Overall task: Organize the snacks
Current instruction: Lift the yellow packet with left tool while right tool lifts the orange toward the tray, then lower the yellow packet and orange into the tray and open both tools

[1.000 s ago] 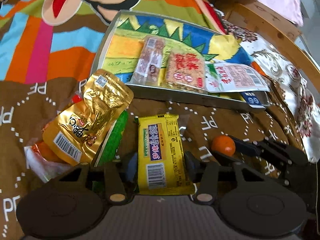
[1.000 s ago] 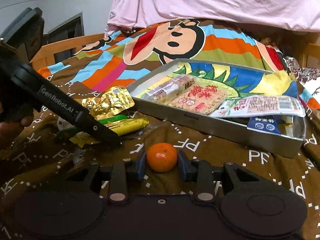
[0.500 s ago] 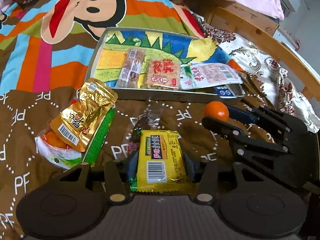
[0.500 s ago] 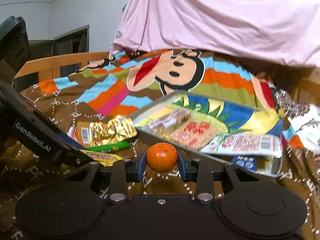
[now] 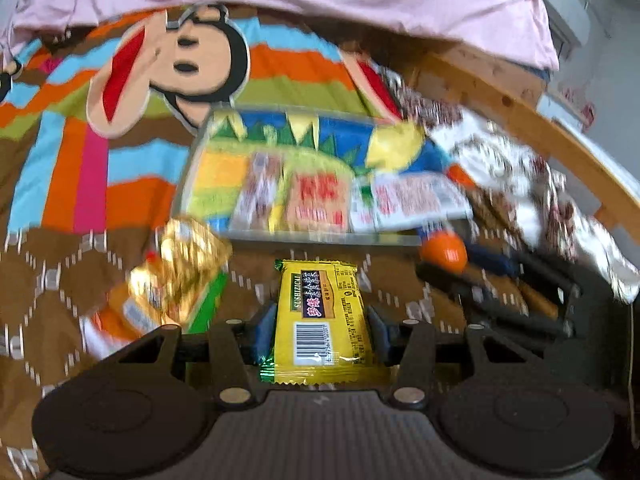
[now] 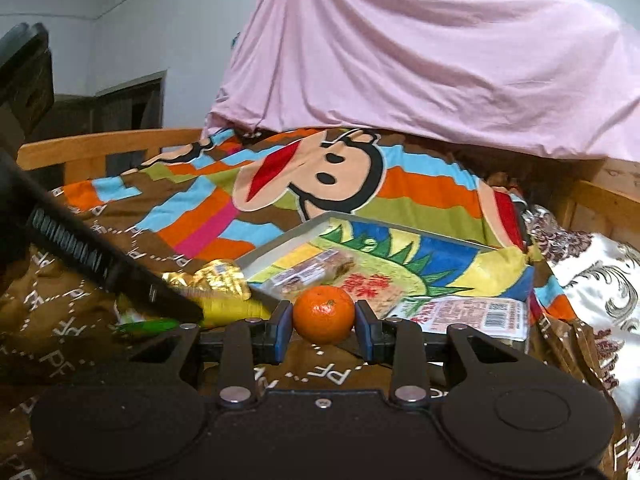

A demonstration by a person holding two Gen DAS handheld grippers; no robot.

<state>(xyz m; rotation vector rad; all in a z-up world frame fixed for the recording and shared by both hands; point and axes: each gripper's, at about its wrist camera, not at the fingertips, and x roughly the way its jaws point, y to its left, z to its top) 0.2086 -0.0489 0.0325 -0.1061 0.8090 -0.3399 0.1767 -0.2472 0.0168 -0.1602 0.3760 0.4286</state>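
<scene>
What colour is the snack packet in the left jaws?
Yellow packet, green edges; left wrist view.

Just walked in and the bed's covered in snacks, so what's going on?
A person is tidying snacks with two handheld claws. The left claw is shut on a yellow foil snack packet; the right claw is shut on a small orange mandarin. Both are held above the blanket, near the metal tray that already holds several packets.

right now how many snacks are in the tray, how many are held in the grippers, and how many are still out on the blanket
In the tray: 3 packets
Held: 2, a yellow packet in the left gripper and an orange in the right gripper
On the blanket: at least 3, a gold pouch, a green packet and one partly hidden packet
Total: at least 8
</scene>
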